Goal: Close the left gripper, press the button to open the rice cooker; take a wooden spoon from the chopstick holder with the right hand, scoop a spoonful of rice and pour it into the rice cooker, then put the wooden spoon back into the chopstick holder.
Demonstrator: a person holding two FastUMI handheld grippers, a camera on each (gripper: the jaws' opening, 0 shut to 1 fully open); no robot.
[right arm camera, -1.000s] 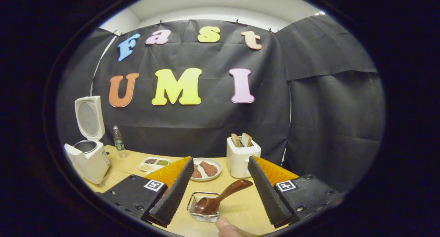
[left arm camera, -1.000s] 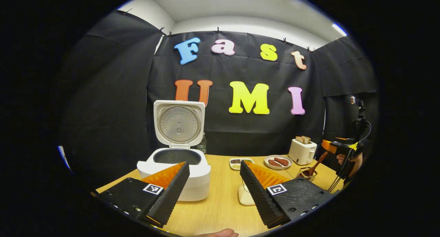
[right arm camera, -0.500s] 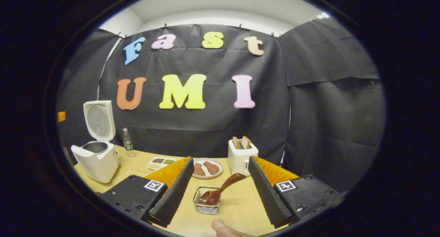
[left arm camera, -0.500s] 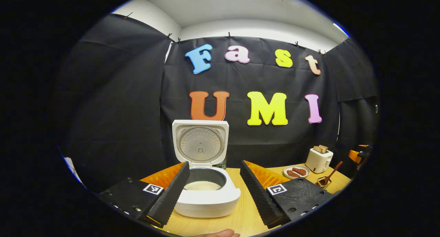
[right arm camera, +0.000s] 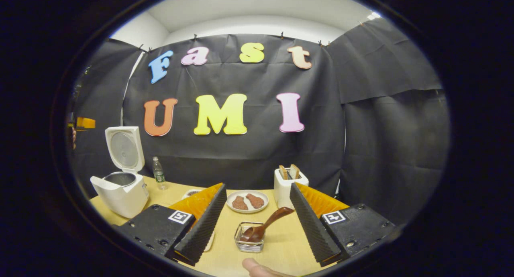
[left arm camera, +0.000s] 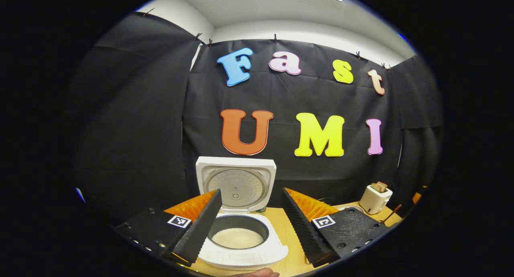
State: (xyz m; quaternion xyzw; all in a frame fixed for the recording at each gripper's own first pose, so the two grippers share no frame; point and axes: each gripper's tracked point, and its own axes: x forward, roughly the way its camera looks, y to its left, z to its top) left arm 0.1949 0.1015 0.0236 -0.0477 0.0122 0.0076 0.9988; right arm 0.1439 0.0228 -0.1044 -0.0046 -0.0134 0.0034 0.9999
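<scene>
The left hand-held gripper (left arm camera: 251,212) has its two ribbed fingers spread wide and holds nothing. Between them sits the white rice cooker (left arm camera: 241,245) on the wooden worktop (left arm camera: 291,245), with its near edge cut off at the bottom of the view. The lid (left arm camera: 236,184) stands upright, and its round metal inner plate faces the camera. White rice (left arm camera: 237,237) lies in the dark round pot. At the far right a white toaster (left arm camera: 375,198) with bread is small and partly hidden behind the right finger.

The right hand-held gripper (right arm camera: 257,212) is also spread wide and empty. Between its fingers, on the worktop, stands the chopstick holder (right arm camera: 249,242), a small wire basket with square walls. The wooden spoon (right arm camera: 267,227) rests in it, bowl down, and its smooth brown handle leans up to the right. A fingertip (right arm camera: 253,265) of the person shows at the bottom edge. Behind the basket is a round plate (right arm camera: 247,201) with two brown pieces of food. To the far left a small bottle stands (right arm camera: 159,174) beside the cooker. A divided dish (right arm camera: 192,193) is mostly hidden behind the left finger, so its content is hard to tell.
</scene>
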